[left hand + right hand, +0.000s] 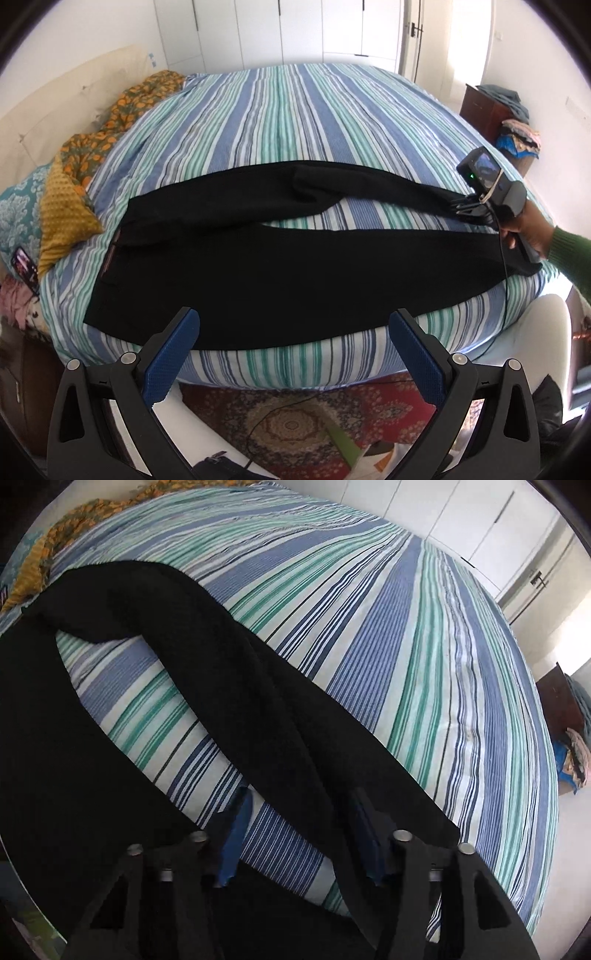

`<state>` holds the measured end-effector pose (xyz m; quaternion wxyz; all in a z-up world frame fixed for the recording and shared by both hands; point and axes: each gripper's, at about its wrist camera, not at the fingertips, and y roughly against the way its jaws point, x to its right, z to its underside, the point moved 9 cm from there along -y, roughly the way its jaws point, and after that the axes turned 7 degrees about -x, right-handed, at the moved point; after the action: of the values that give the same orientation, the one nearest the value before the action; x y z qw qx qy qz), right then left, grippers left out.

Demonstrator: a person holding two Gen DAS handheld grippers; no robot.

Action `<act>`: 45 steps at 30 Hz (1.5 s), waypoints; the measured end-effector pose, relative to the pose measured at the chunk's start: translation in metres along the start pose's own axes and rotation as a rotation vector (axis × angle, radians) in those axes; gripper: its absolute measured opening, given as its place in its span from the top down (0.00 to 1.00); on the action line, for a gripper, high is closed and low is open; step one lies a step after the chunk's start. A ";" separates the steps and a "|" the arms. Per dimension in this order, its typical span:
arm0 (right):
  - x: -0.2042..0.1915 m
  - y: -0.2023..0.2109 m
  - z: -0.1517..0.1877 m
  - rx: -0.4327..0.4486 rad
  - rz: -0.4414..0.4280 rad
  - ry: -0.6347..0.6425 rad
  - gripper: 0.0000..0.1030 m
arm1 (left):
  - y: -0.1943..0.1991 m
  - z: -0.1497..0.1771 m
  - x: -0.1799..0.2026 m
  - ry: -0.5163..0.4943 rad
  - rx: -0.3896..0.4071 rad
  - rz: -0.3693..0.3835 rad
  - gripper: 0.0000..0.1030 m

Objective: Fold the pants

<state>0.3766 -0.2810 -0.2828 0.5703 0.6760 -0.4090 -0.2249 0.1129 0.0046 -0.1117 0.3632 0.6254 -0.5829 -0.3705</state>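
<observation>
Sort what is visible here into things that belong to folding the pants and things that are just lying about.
Belongs to the job:
black pants, spread on the striped bed sheet
left gripper
right gripper, at the far leg's end

Just lying about:
orange patterned blanket
mustard cushion
phone
clothes pile on a wooden stand
patterned rug

A wide bed (280, 110) in blue, green and white stripes fills the room — white wardrobe doors (295, 29) behind it, a red patterned rug (295, 421) on the floor, daylight washing the right-hand wall.
</observation>
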 end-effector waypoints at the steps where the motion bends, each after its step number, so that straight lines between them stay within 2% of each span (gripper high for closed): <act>1: -0.002 -0.002 0.001 -0.027 0.018 0.031 0.94 | -0.003 0.000 -0.002 0.006 -0.009 0.002 0.01; 2: -0.002 0.003 0.001 -0.031 0.036 0.049 0.94 | -0.007 0.000 -0.003 0.011 -0.017 0.005 0.01; 7: 0.008 0.077 -0.004 0.039 -0.078 0.003 0.95 | -0.028 -0.001 0.000 0.013 -0.066 0.037 0.01; 11: 0.043 0.135 -0.040 0.095 -0.157 -0.071 0.95 | -0.029 -0.009 0.009 -0.018 -0.050 0.036 0.01; 14: 0.091 0.138 -0.089 0.122 -0.132 -0.148 0.94 | -0.029 -0.015 0.017 -0.025 -0.050 0.045 0.01; 15: 0.115 0.125 -0.108 0.122 -0.107 -0.188 0.89 | -0.028 -0.017 0.018 -0.027 -0.048 0.045 0.01; 16: 0.139 0.106 -0.124 0.102 -0.082 -0.228 0.79 | -0.026 -0.019 0.019 -0.031 -0.039 0.039 0.01; 17: 0.166 0.085 -0.133 0.068 -0.036 -0.290 0.55 | -0.022 -0.020 0.019 -0.035 -0.025 0.029 0.01; 18: 0.191 0.068 -0.134 0.045 0.009 -0.370 0.50 | -0.019 -0.020 0.018 -0.038 -0.011 0.015 0.01; 19: 0.210 0.056 -0.131 0.041 0.013 -0.444 0.50 | -0.017 -0.019 0.016 -0.039 0.001 -0.003 0.01; 21: 0.232 0.042 -0.111 0.065 -0.035 -0.577 0.50 | -0.020 -0.017 0.011 -0.033 -0.002 -0.023 0.01; 23: 0.240 0.031 -0.083 0.089 -0.114 -0.682 0.50 | -0.031 -0.015 0.009 -0.019 -0.042 -0.003 0.01; 26: 0.239 0.008 -0.037 0.040 -0.182 -0.760 0.50 | -0.044 -0.013 0.013 -0.011 -0.093 0.045 0.01; 28: 0.241 -0.004 -0.017 0.019 -0.216 -0.805 0.50 | -0.043 -0.016 0.020 -0.031 -0.080 0.036 0.01; 32: 0.257 -0.025 0.001 0.072 -0.299 -0.947 0.50 | -0.039 -0.019 0.029 -0.066 -0.051 -0.011 0.01; 34: 0.265 -0.038 0.001 0.100 -0.355 -1.024 0.50 | -0.043 -0.018 0.029 -0.066 -0.067 -0.019 0.01; 36: 0.265 -0.060 -0.004 0.092 -0.438 -1.103 0.49 | -0.049 -0.017 0.028 -0.056 -0.093 -0.018 0.01; 37: 0.265 -0.070 -0.005 0.084 -0.454 -1.142 0.49 | -0.053 -0.017 0.027 -0.050 -0.107 -0.013 0.01; 39: 0.269 -0.077 -0.009 0.125 -0.472 -1.208 0.48 | -0.058 -0.017 0.027 -0.043 -0.122 -0.006 0.01; 40: 0.271 -0.076 -0.013 0.145 -0.487 -1.221 0.54 | -0.059 -0.017 0.028 -0.045 -0.124 -0.007 0.01; 41: 0.272 -0.072 -0.019 0.150 -0.481 -1.201 0.77 | -0.060 -0.017 0.029 -0.049 -0.124 -0.010 0.01; 43: 0.273 -0.049 -0.038 0.175 -0.414 -1.058 0.80 | -0.063 -0.015 0.029 -0.054 -0.124 -0.009 0.01; 45: 0.274 -0.016 -0.044 0.216 -0.261 -0.888 0.80 | -0.066 -0.015 0.029 -0.049 -0.130 0.002 0.01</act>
<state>0.5705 -0.4768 -0.2424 0.2339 0.6156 -0.5458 -0.5180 0.1577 -0.0204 -0.1647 0.3891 0.5906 -0.5670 -0.4223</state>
